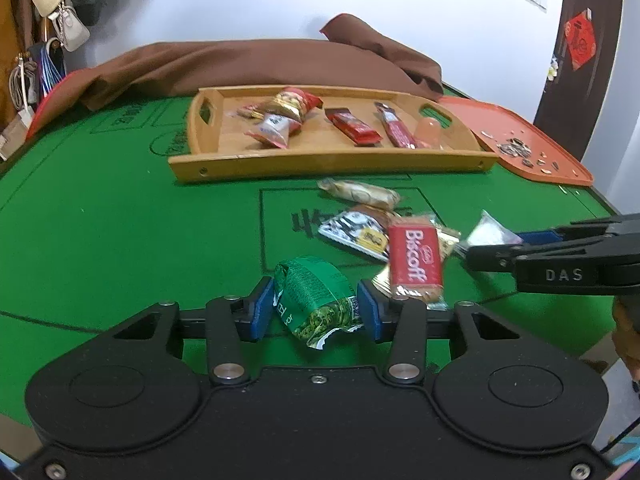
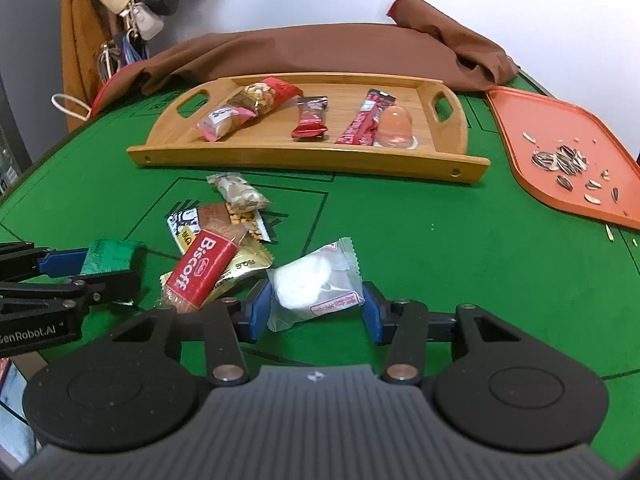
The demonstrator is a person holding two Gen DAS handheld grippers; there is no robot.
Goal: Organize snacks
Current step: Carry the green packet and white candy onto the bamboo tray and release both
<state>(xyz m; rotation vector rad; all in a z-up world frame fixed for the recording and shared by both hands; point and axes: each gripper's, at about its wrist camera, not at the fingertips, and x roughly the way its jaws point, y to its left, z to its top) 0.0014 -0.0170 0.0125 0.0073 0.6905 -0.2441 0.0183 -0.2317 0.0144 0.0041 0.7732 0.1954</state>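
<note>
Your left gripper (image 1: pixel 316 306) clamps the green packet (image 1: pixel 316 300), your right gripper (image 2: pixel 316 306) clamps the white packet (image 2: pixel 312 284), Biscoff (image 2: pixel 200 272) between them, tray (image 2: pixel 280 152) at 12 o'clock holding five snacks.

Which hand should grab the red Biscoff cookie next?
Neither is free: the left gripper is shut on the green packet and the right gripper on the white packet. Once emptied, probably the left; the Biscoff lies just beside its right finger.
</note>
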